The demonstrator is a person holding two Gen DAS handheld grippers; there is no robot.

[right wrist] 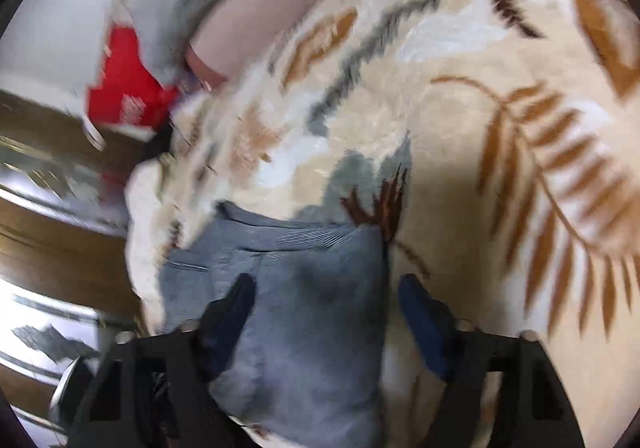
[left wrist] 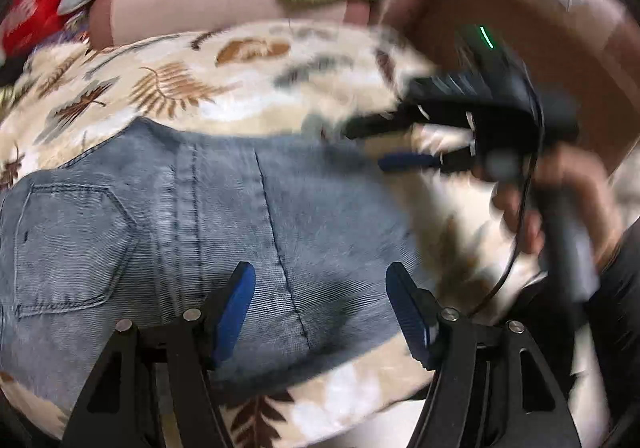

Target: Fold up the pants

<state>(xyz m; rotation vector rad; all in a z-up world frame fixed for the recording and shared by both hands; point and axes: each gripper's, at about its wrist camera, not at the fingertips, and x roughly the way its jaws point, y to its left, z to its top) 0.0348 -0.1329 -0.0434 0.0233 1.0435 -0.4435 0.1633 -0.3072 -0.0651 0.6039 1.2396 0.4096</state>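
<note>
The left wrist camera looks forward and down between its own two fingers, close over the jeans (left wrist: pixel 168 232) on a leaf-patterned blanket (left wrist: pixel 192 88), with a pink cushion (left wrist: pixel 192 12) and the right gripper (left wrist: pixel 404 140) beyond. The right wrist camera, also aimed along its fingers and tilted, sits near one end of the jeans (right wrist: pixel 304 288), facing across the blanket (right wrist: pixel 460 120), its picture blurred. Both views share the jeans, the blanket, the pink cushion (right wrist: pixel 272 0) and a red item (left wrist: pixel 40 4) (right wrist: pixel 124 84) at the far edge.
</note>
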